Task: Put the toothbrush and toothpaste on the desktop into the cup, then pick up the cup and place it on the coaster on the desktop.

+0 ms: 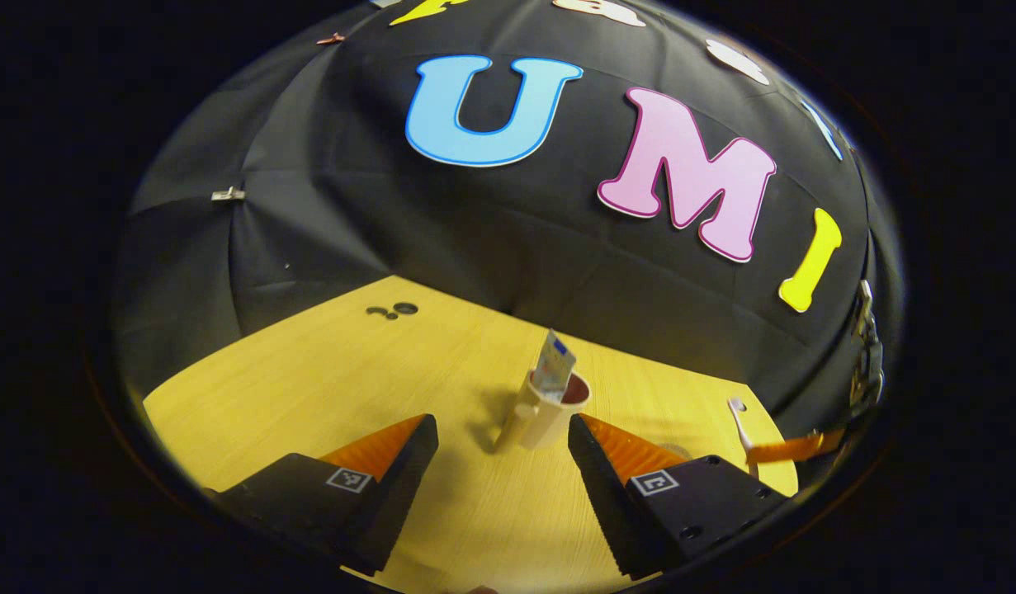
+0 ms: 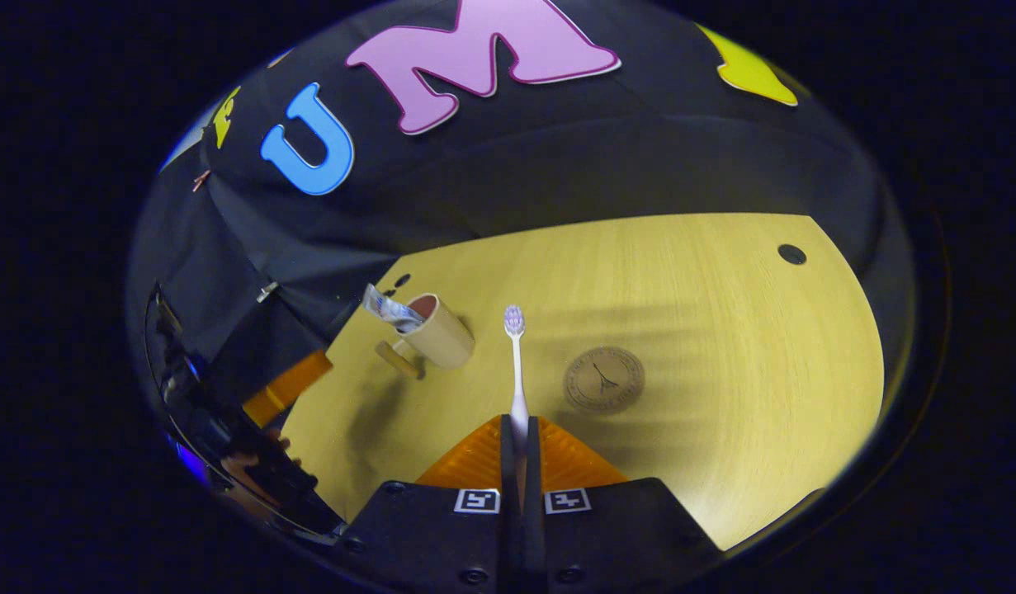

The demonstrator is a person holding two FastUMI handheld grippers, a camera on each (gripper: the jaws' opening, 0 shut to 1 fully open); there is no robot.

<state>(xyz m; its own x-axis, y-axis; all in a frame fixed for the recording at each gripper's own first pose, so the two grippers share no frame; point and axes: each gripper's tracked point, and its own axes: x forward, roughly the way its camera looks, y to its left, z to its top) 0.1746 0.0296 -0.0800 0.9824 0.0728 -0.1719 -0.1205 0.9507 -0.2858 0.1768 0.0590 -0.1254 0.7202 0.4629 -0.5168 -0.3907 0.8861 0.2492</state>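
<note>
A cream cup (image 1: pixel 549 410) with a handle stands upright on the wooden desktop (image 1: pixel 326 388), just beyond and between my left gripper's (image 1: pixel 499 429) open fingers. A toothpaste tube (image 1: pixel 555 363) sticks out of the cup. In the right gripper view the cup (image 2: pixel 440 332) with the toothpaste tube (image 2: pixel 388 309) is at the left. My right gripper (image 2: pixel 520 425) is shut on the handle of a white toothbrush (image 2: pixel 517 371), whose bristle head points away, above the table. A round brown coaster (image 2: pixel 604 379) lies flat just right of the toothbrush.
The black cloth wall closes the desktop's far side. Small dark holes (image 1: pixel 405 308) mark the far left of the desktop; another hole (image 2: pixel 791 254) sits far right. The other gripper with the toothbrush (image 1: pixel 743 429) shows at the right of the left gripper view.
</note>
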